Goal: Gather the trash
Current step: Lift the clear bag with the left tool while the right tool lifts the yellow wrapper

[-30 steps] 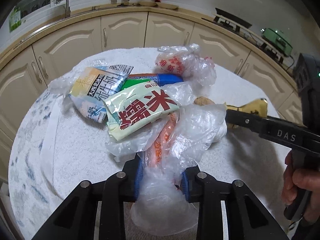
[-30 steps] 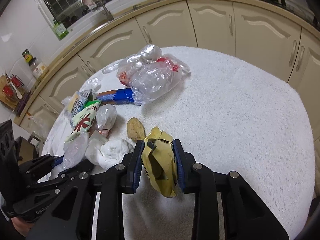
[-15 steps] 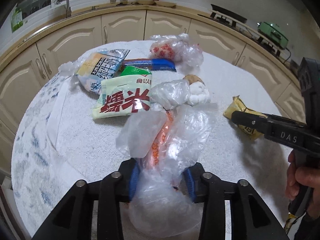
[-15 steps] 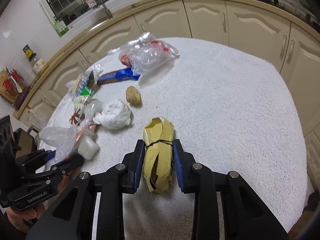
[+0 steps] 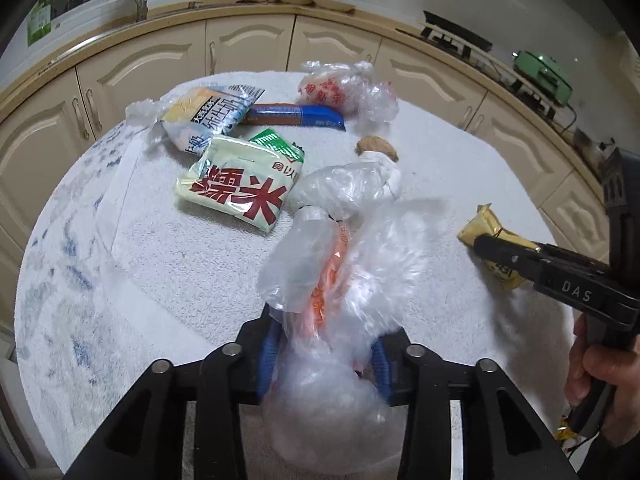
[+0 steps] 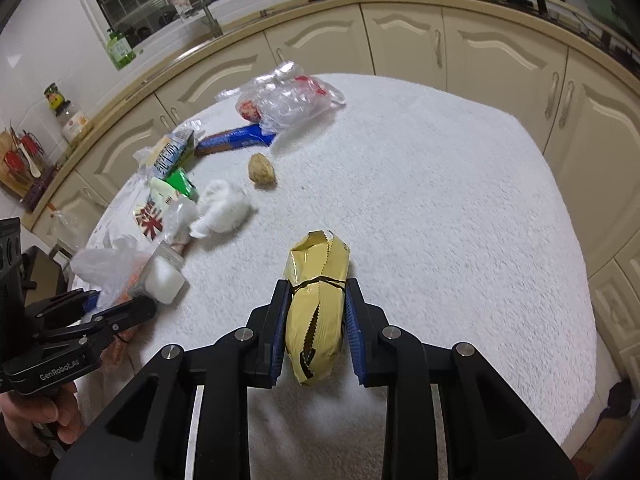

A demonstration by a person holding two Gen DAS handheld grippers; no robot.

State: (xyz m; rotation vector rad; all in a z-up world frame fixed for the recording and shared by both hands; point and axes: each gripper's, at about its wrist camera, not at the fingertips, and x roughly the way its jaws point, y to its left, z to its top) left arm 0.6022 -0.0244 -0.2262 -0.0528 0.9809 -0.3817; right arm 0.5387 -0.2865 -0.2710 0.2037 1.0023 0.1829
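white towel-covered table [image 6: 440,200] fills frame. left gripper [image 5: 324,344] bottom centre, jaws opening, clear plastic bag [image 5: 340,280] between them. right gripper [image 6: 316,316] lower centre pinching gold wrapper [image 6: 316,300]. red-lettered packet [image 5: 240,184] upper left.

Left tool [image 5: 324,350] angled steeply down, jaws opening, clear plastic bag [image 5: 332,280] between blue pads. Right tool [image 6: 316,320] angled steeply down, jaws clamped on gold packet [image 6: 316,312]. Bare hand [image 5: 600,392] grips right tool's handle; another hand [image 6: 36,420] grips left tool's.
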